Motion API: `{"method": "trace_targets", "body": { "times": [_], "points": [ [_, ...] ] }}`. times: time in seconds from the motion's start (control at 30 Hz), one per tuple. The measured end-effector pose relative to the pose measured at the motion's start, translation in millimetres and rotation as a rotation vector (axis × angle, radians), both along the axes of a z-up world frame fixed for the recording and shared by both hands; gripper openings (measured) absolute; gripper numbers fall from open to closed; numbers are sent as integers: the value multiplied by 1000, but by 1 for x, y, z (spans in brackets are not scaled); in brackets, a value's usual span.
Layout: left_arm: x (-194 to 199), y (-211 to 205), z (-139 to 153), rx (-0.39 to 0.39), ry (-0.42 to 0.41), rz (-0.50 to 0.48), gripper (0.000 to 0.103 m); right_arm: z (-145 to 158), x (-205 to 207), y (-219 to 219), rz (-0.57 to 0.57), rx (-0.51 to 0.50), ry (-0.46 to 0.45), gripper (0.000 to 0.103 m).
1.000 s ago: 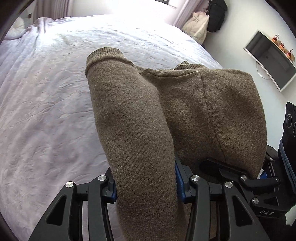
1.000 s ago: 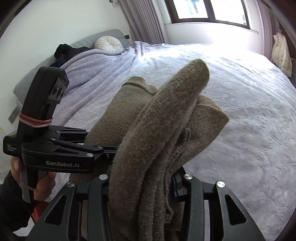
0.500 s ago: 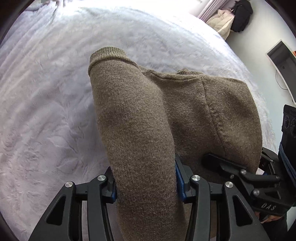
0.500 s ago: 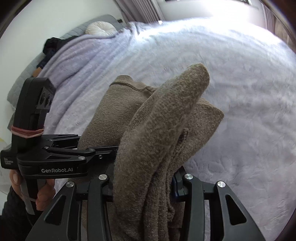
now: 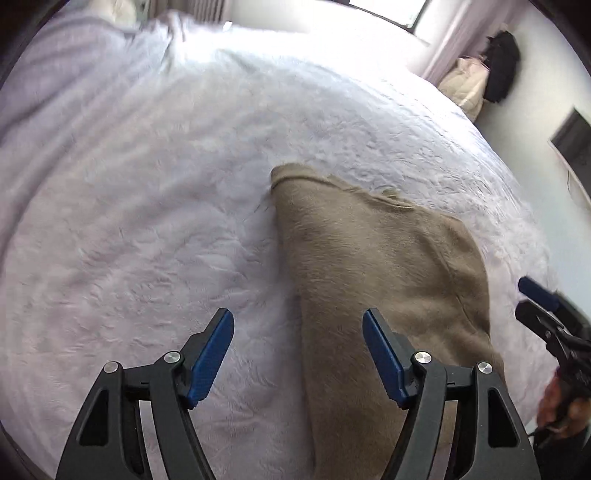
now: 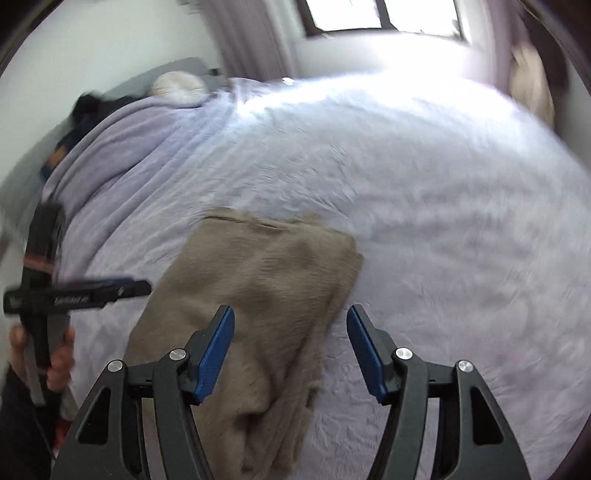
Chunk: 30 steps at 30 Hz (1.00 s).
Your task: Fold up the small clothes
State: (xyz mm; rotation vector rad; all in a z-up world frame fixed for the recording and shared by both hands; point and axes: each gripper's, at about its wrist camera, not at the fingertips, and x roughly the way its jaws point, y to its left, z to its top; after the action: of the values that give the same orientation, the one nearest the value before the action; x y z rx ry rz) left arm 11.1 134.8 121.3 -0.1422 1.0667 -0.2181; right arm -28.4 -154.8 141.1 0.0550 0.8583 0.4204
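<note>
A folded brown knit sweater [image 5: 376,258] lies flat on the lilac bedspread [image 5: 147,221]. My left gripper [image 5: 298,354] hovers over its left edge, jaws opening, blue pads clear of the cloth. In the right wrist view the same sweater [image 6: 258,295] lies below my right gripper [image 6: 290,350], whose jaws are opening too, nothing pressed between them. The left gripper [image 6: 110,290] shows at that view's left, held by a hand [image 6: 55,358]. The right gripper's fingertip [image 5: 535,291] pokes in at the left wrist view's right edge.
A round white cushion [image 6: 177,85] and dark clothes [image 6: 88,110] lie at the head of the bed. A beige bag [image 5: 465,81] and a black bag [image 5: 500,66] hang on the far wall near a window [image 6: 384,14].
Both grippers have let go of the sweater and drawn back with their jaws apart. The sweater, held bunched up before, now lies flat on the bed.
</note>
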Motion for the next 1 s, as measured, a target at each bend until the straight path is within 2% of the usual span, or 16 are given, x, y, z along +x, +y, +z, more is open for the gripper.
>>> {"method": "trace_targets", "body": {
  "times": [0.07, 0.13, 0.2, 0.3, 0.43, 0.57, 0.67, 0.73, 0.8, 0.9, 1.0],
  "points": [
    [-20, -14, 10, 12, -63, -52, 73, 13, -28, 24, 108, -74, -81, 67],
    [-31, -25, 10, 12, -88, -85, 73, 17, -50, 41, 201, -102, -127, 67],
    [-40, -27, 4, -2, -78, -109, 73, 10, -62, 50, 275, -86, -115, 67],
    [-50, -37, -8, -63, -57, -153, 73, -13, -65, 54, 329, -82, -44, 67],
    [-63, -42, -10, -102, -91, -180, 73, -50, -58, 45, 288, -98, 48, 66],
    [-65, -47, -12, -93, -100, -175, 73, -67, -49, 29, 251, -6, 99, 65],
    [-72, -41, 1, -137, -135, -177, 73, -66, -49, 33, 254, -25, 93, 66],
    [-71, -42, 12, -126, -176, -199, 73, -55, -52, 33, 263, -37, 76, 66],
    [-64, -46, 16, -100, -189, -216, 73, -36, -56, 30, 281, -27, 20, 67],
    [-39, -52, 8, -100, -167, -246, 73, -19, -41, 33, 296, -68, -56, 67],
    [-17, -55, -9, -161, -97, -296, 73, -28, -17, 38, 348, -86, -28, 67]
  ]
}}
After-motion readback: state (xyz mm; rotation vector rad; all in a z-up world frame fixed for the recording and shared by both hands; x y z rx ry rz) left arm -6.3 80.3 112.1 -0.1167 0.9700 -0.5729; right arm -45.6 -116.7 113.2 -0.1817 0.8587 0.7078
